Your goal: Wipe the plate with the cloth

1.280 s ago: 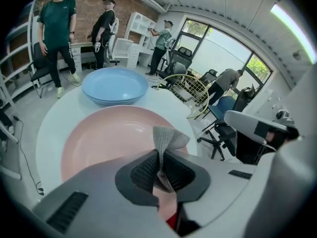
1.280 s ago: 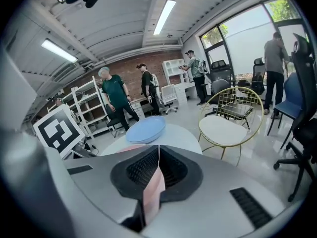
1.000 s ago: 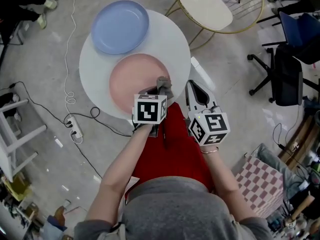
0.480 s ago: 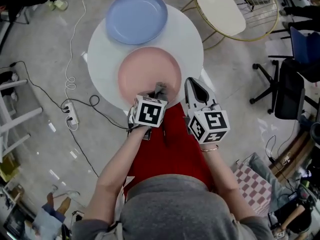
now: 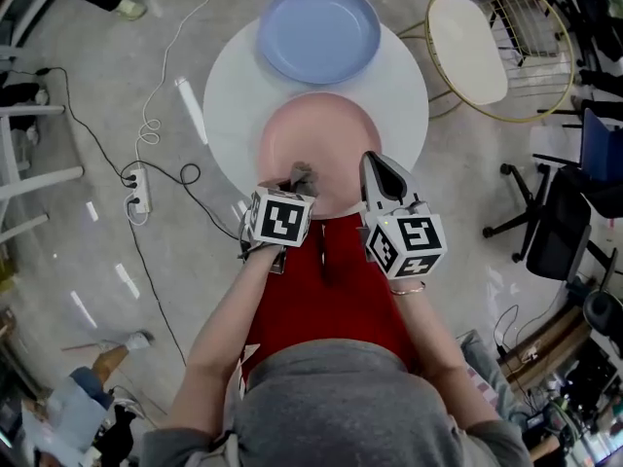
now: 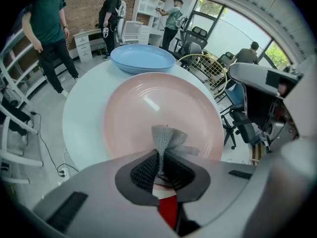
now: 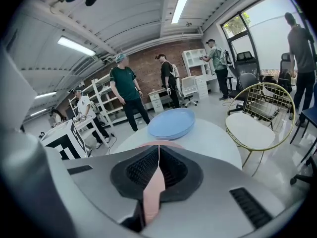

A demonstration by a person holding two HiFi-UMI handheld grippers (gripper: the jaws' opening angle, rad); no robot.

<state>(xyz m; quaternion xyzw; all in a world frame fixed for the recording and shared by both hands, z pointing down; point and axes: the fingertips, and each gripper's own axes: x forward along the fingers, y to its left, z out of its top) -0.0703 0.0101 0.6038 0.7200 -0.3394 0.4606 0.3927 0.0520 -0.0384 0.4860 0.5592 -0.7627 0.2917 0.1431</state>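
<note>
Head view: the pink plate (image 5: 321, 144) lies on the round white tabletop (image 5: 234, 95), at the edge nearest the person. The left hand-held gripper (image 5: 292, 191) is at the plate's near rim, with the grey cloth (image 5: 301, 175) resting on the plate just inside that rim. The right hand-held gripper (image 5: 373, 166) meets the plate's right rim. A blue plate (image 5: 318, 32) sits just beyond the pink plate, close to touching it. A wire-frame stool (image 5: 467, 32) stands off to its far right. Cables (image 5: 161, 168) lie on the floor to its left. Left gripper view: the left hand-held gripper (image 6: 159, 165) is clenched on the cloth (image 6: 167, 138), but only a narrow pinched fold is caught. The free tuft on the pink plate (image 6: 148, 108) is small. Risk: the fold may slip out under drag, or the jaw tips may scrape the plate in place of the cloth. The blue plate (image 6: 142, 58) lies ahead, so a long forward stroke could knock it. Right gripper view: the right hand-held gripper (image 7: 158, 157) is closed on a thin pink edge, judged to be the rim of the pink plate (image 7: 151, 195). Risk: hard wiping could pull that rim free, or the plate could slide off the tabletop (image 7: 218, 133) towards the person. People stand well beyond the blue plate (image 7: 172, 123), clear of the work.
</note>
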